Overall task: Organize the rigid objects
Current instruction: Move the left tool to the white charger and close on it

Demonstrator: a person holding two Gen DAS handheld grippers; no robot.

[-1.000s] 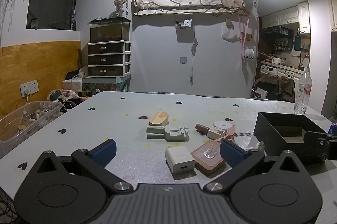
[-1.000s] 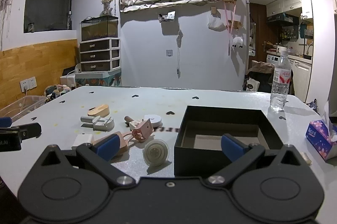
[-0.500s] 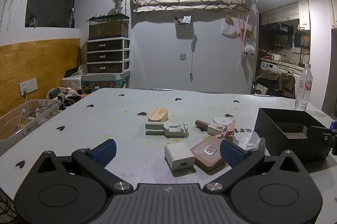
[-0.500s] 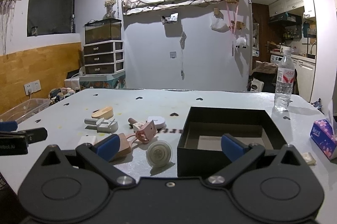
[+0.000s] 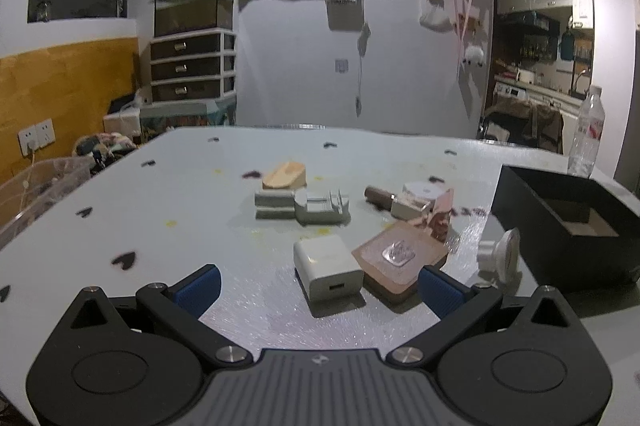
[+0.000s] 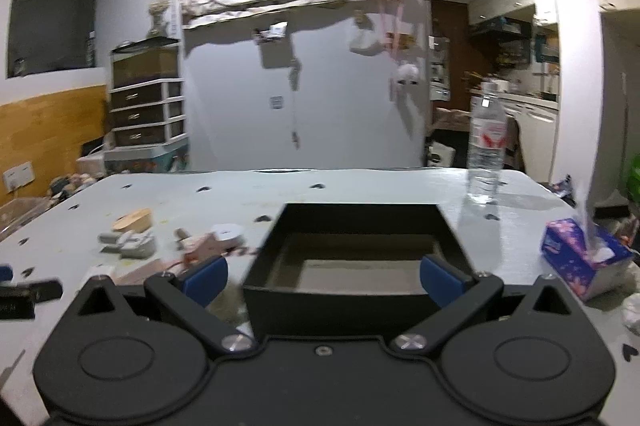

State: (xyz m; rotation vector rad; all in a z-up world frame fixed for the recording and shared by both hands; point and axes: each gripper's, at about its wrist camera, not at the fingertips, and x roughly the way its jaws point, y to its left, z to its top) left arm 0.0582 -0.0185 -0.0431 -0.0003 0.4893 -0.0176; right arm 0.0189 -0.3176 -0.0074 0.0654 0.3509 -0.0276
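A: What has changed since half a second ago?

B: The right gripper (image 6: 323, 276) has swung toward the open black rectangular box (image 6: 362, 258); that box now sits centred between its blue pads (image 6: 204, 276), and its view is blurred. The left gripper (image 5: 318, 284) has come closer to the white square charger block (image 5: 327, 272), which looks larger in its view.

A: Where are the edges, and what room is there?

B: The box stands on the pale heart-dotted table (image 5: 192, 193), right of the clutter. Left of the charger the tabletop is bare toward the near-left edge. The pink flat square case (image 5: 398, 260) touches the charger's right side, and the white round spool (image 5: 502, 258) lies between that case and the box wall. A blue floral tissue box (image 6: 584, 258) sits right of the box, and a clear plastic water bottle (image 6: 486, 149) behind it.

A: And the grippers' pose?

B: Both are level, low over the table, jaws spread wide and holding nothing.
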